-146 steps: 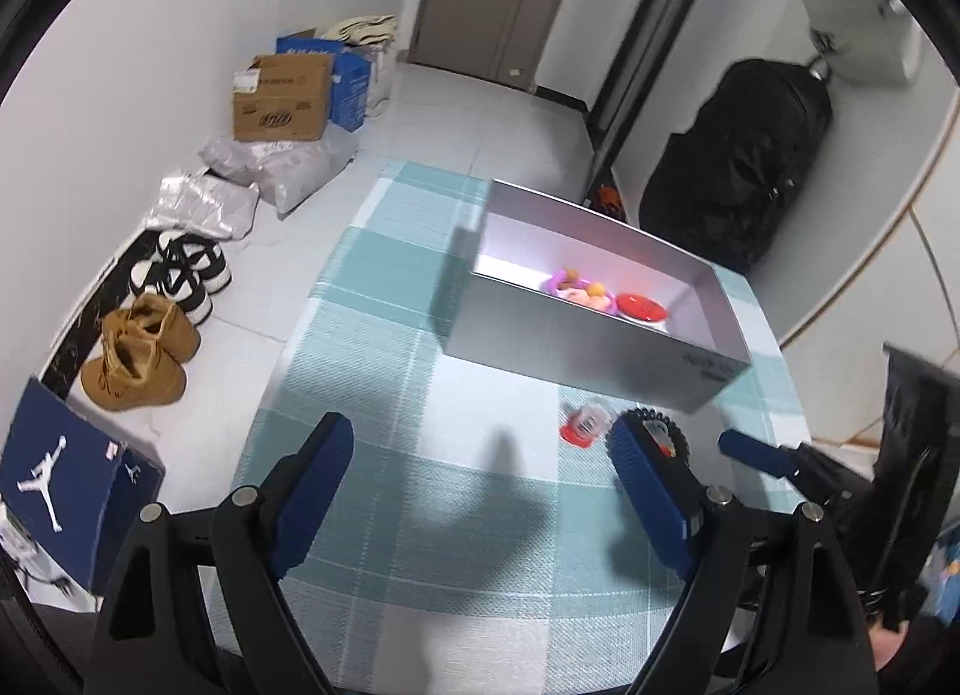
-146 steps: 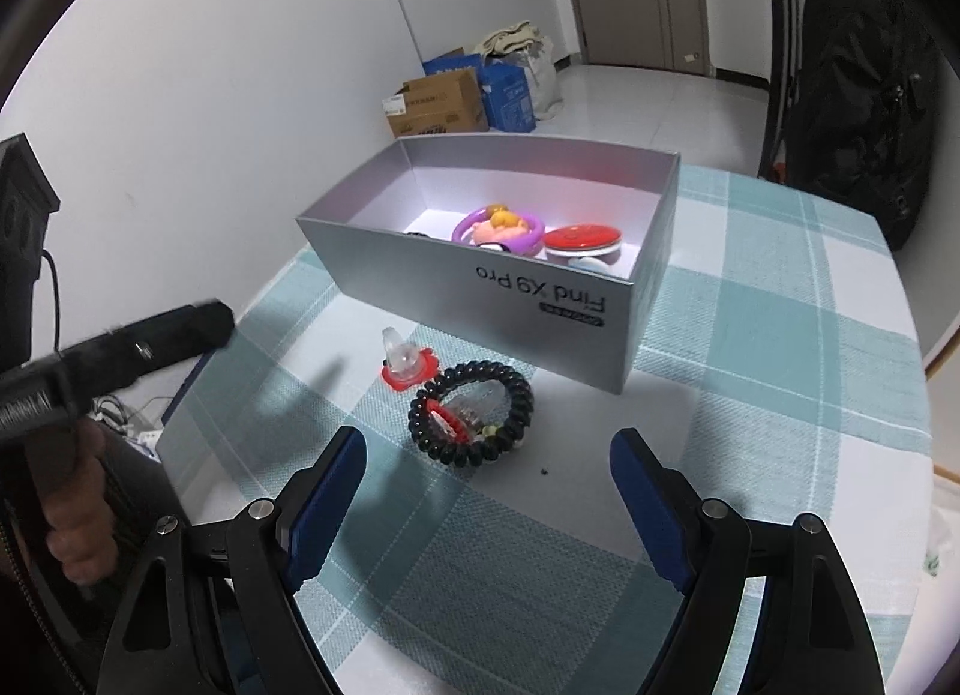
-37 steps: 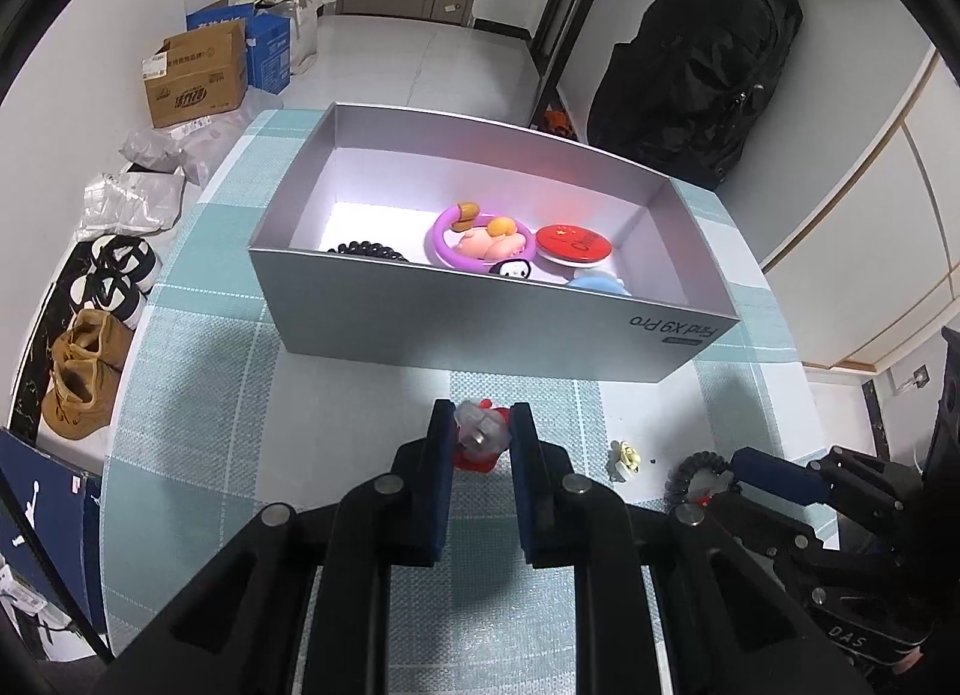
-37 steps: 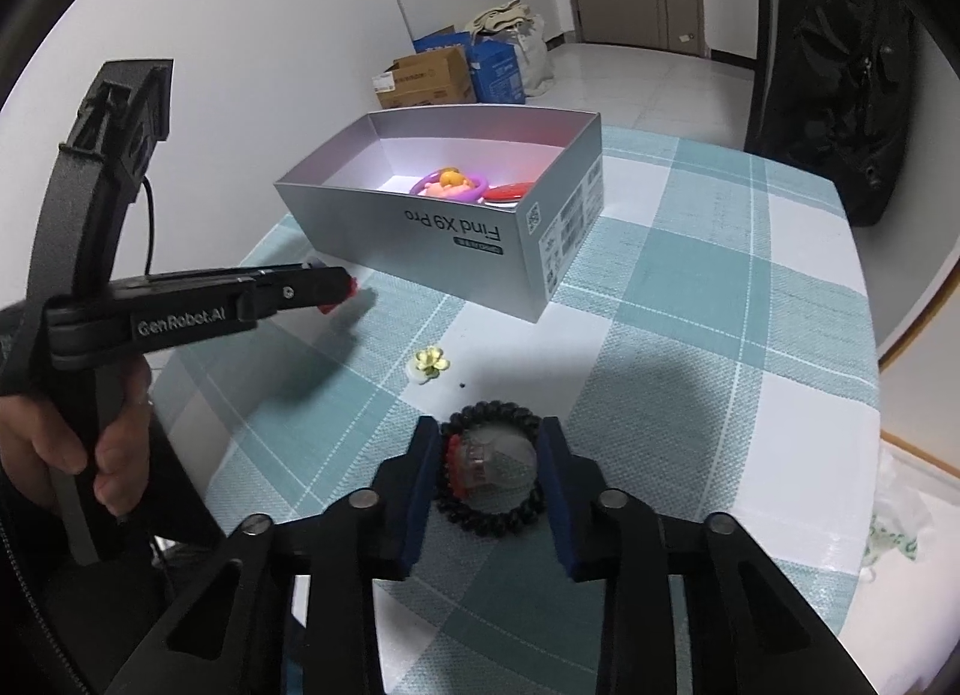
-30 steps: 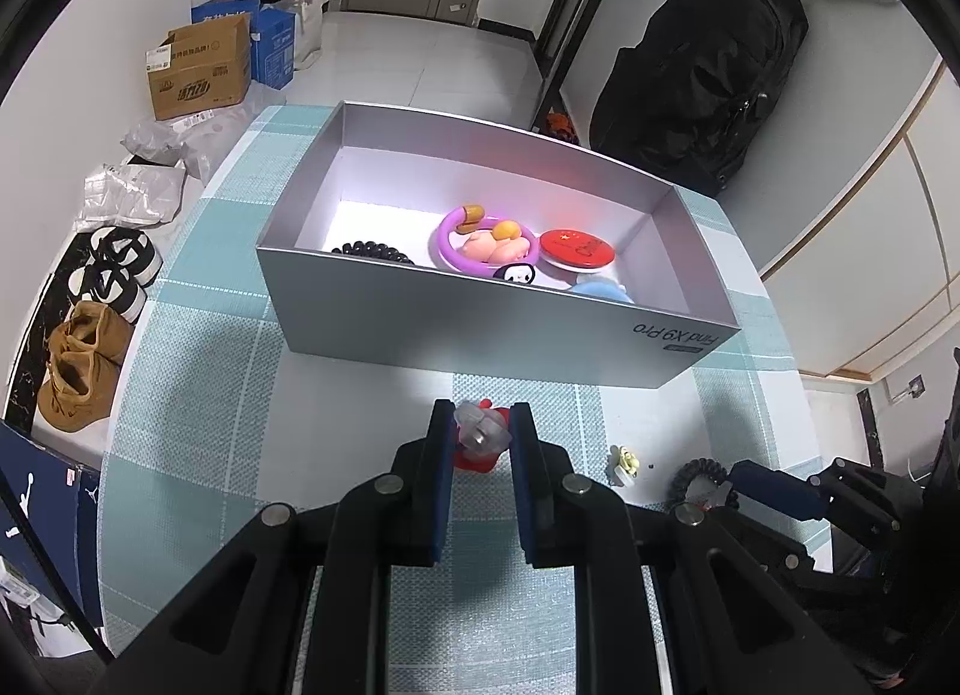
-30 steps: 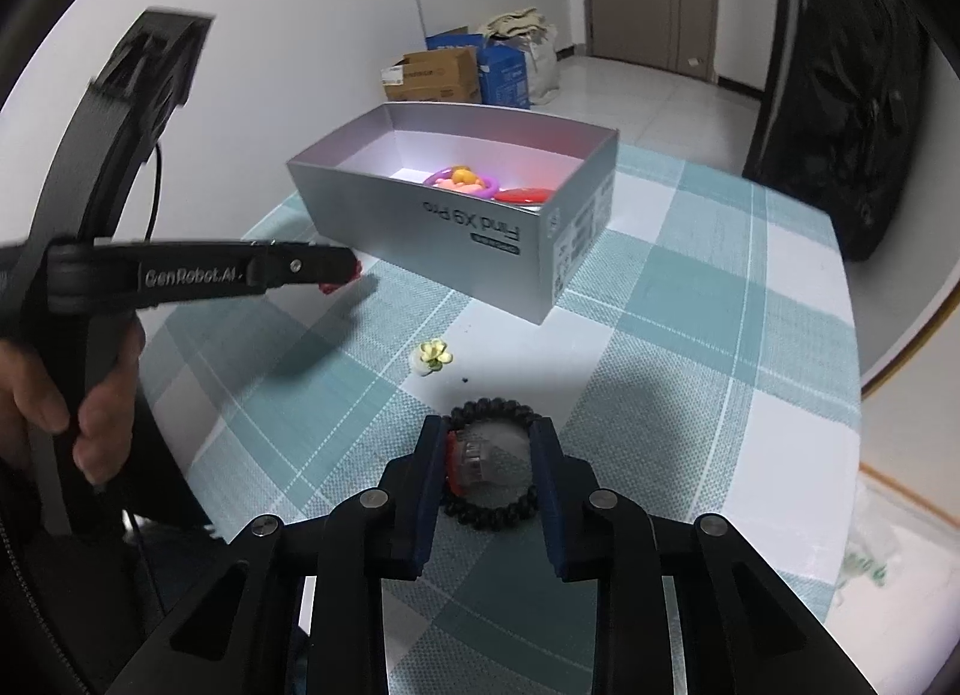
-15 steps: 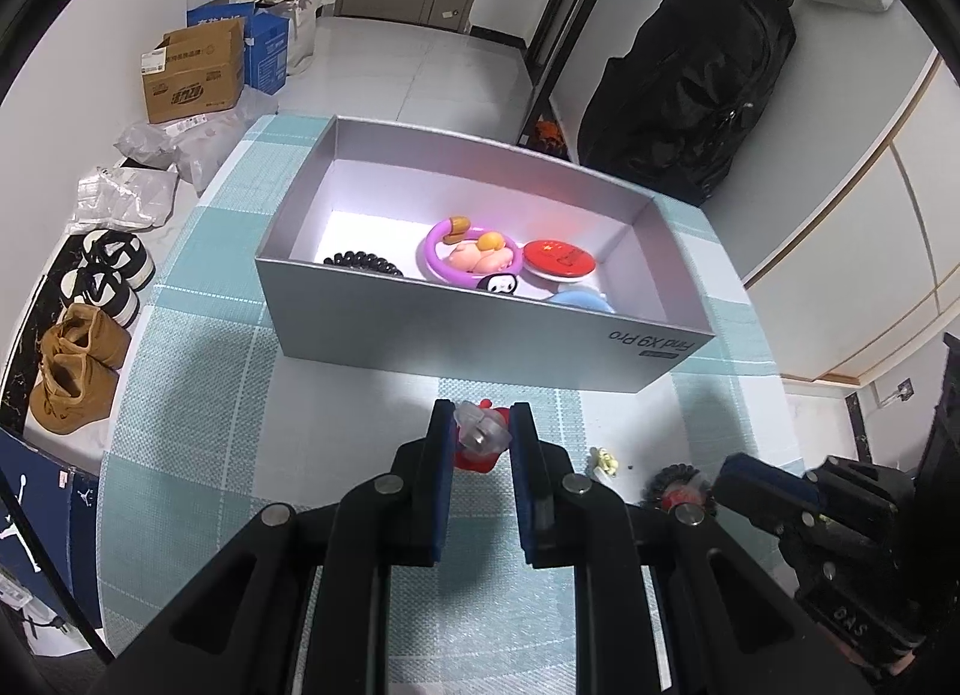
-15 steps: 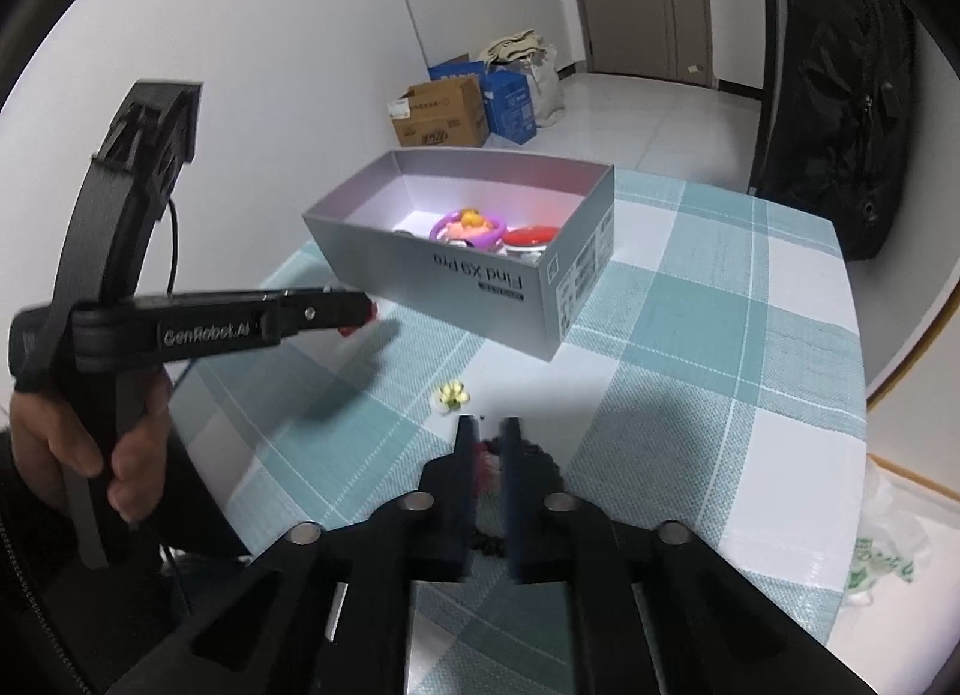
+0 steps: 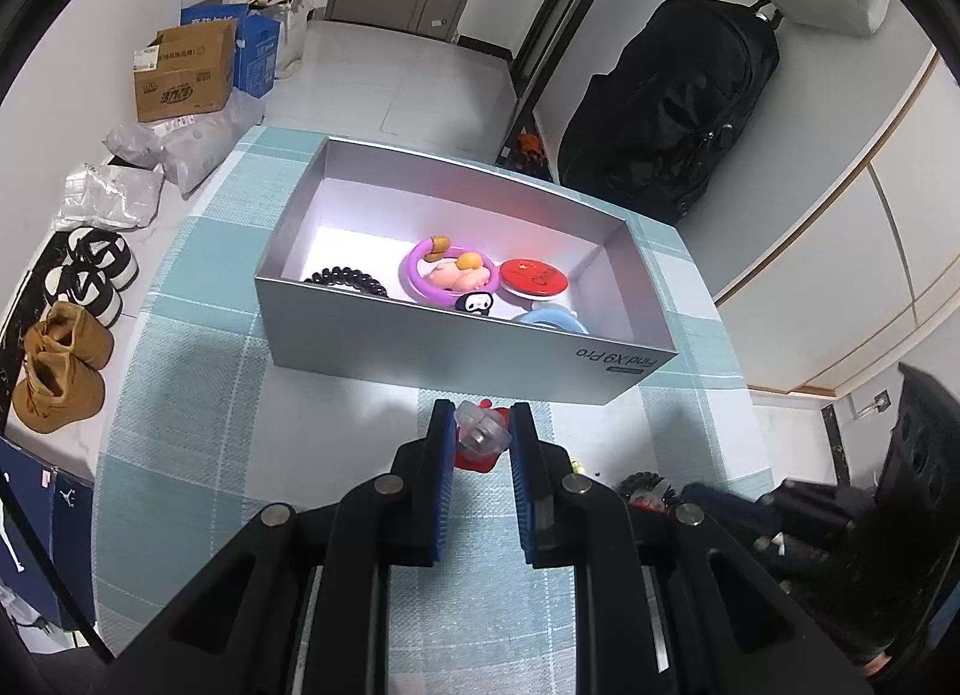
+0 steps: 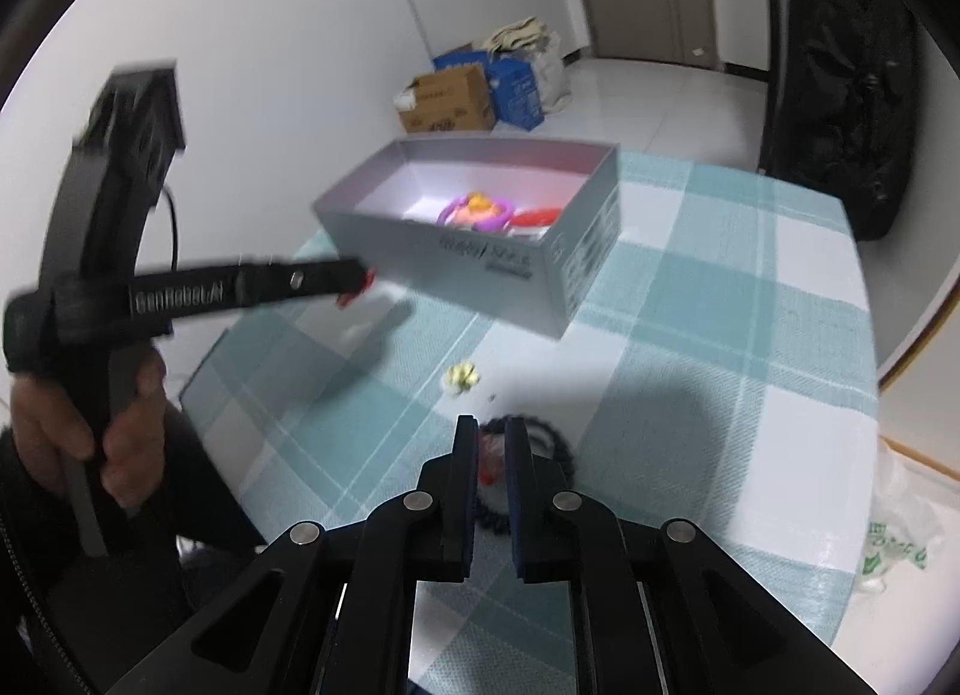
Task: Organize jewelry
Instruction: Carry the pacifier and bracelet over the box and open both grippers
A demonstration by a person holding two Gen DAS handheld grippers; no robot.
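My left gripper (image 9: 479,425) is shut on a small clear and red trinket (image 9: 480,436), held just before the near wall of the grey open box (image 9: 432,344). The box holds a black bead bracelet (image 9: 348,279), a purple ring with a pink figure (image 9: 450,272), a red disc (image 9: 534,278) and a pale blue piece (image 9: 552,321). My right gripper (image 10: 491,432) is shut on a black bead bracelet (image 10: 555,446) with a red charm, low over the tablecloth. A small yellow flower (image 10: 462,377) lies on the cloth between bracelet and box (image 10: 480,257).
The round table has a teal checked cloth (image 9: 198,383). On the floor to the left are shoes (image 9: 60,359), plastic bags and cardboard boxes (image 9: 180,74). A black backpack (image 9: 672,113) stands behind the table. A plastic bag (image 10: 894,539) lies off the right edge.
My left gripper has carried the trinket closer to the box wall. My right gripper has stayed shut on the bead bracelet and lifted slightly; the view is blurred by motion.
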